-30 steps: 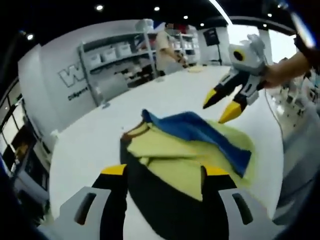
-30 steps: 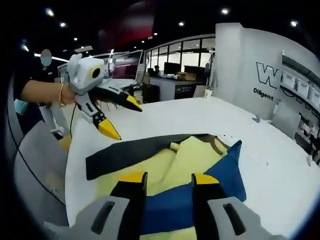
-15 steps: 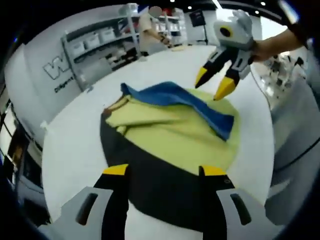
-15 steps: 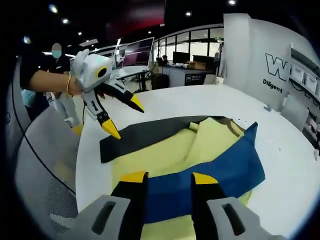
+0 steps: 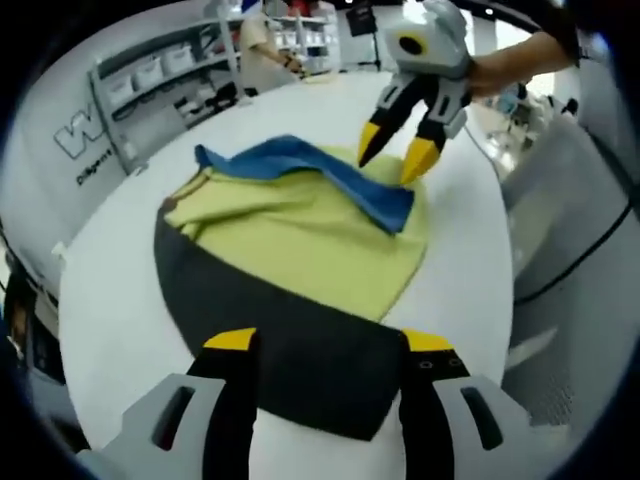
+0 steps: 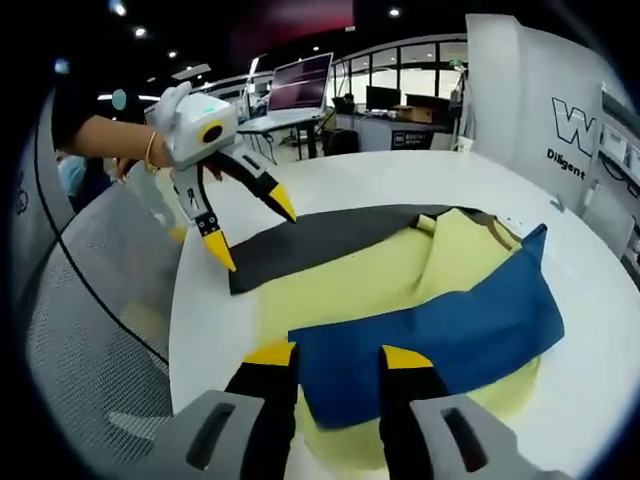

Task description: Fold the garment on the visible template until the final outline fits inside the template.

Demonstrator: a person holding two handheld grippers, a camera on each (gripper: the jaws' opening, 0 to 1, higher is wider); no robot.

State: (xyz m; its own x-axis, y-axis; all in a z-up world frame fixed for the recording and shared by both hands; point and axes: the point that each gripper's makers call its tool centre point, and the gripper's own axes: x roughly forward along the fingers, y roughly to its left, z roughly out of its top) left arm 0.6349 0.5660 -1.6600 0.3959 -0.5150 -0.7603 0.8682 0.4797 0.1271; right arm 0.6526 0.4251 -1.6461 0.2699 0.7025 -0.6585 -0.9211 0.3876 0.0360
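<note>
- A yellow, blue and black garment [image 5: 300, 240] lies partly folded on a white counter [image 5: 110, 290], in an open office with shelving and desks behind it.
- In the left gripper view, the black panel lies nearest the camera. Yellow cloth lies beyond it, and a blue flap [image 5: 300, 165] is folded across the far edge.
- The left tool [image 5: 322, 345] hangs above the near black edge with its yellow-tipped jaws apart and nothing between them.
- In the right gripper view, the blue flap [image 6: 440, 335] lies closest, over the yellow cloth, with the black strip [image 6: 320, 245] at the far side.
- The right tool [image 6: 335, 358] sits just over the near corner of the blue flap. Its jaws stand narrowly apart and hold nothing.
- Each tool also appears in the other's view, held in a hand: the right tool [image 5: 395, 150] pointing down at the blue flap's end, the left tool [image 6: 250, 225] pointing down at the end of the black strip.
- No template outline can be made out under the cloth, so it cannot be judged whether the garment fits yet.
- Risk: the layers are loose and overlapping. A pinch that catches only the blue flap, or the top layer alone, could drag the fold open rather than tighten it.
- Risk: the garment lies near the counter's curved edge on the right tool's side. A pull that way could slide cloth over the edge.
</note>
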